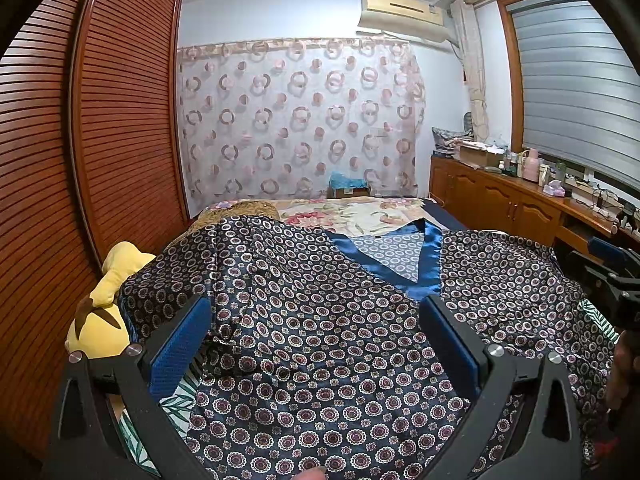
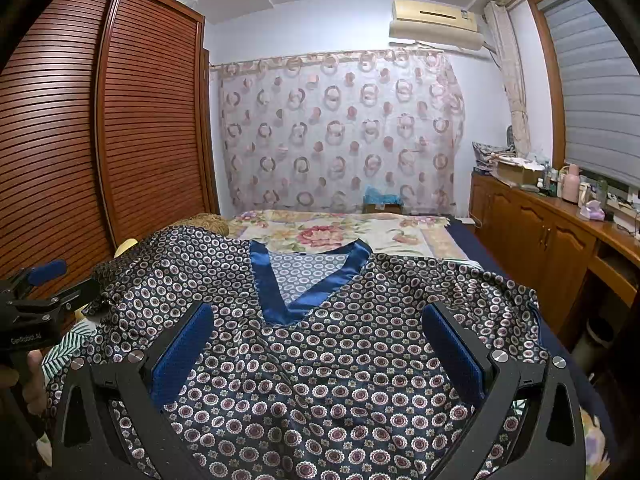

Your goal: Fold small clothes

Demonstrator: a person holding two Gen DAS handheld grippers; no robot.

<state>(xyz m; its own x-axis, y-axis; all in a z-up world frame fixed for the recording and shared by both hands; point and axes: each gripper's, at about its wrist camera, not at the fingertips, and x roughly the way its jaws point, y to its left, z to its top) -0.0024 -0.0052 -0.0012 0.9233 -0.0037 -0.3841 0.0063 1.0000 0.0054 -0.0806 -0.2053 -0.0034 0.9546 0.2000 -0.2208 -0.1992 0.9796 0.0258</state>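
Evidently no fold made: satin pyjama top [image 2: 320,360] lies spread across the bed [image 2: 340,232], V-neck [image 2: 280,300] at twelve o'clock. Left gripper [image 1: 316,344] and right gripper [image 2: 316,344] gape, grasping nothing.

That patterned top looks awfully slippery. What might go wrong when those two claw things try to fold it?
The satin top looks glossy, so it may slide out of either open gripper, left or right. Its left sleeve drapes over a yellow plush toy, which could get dragged along. The existing wrinkles may get folded in.
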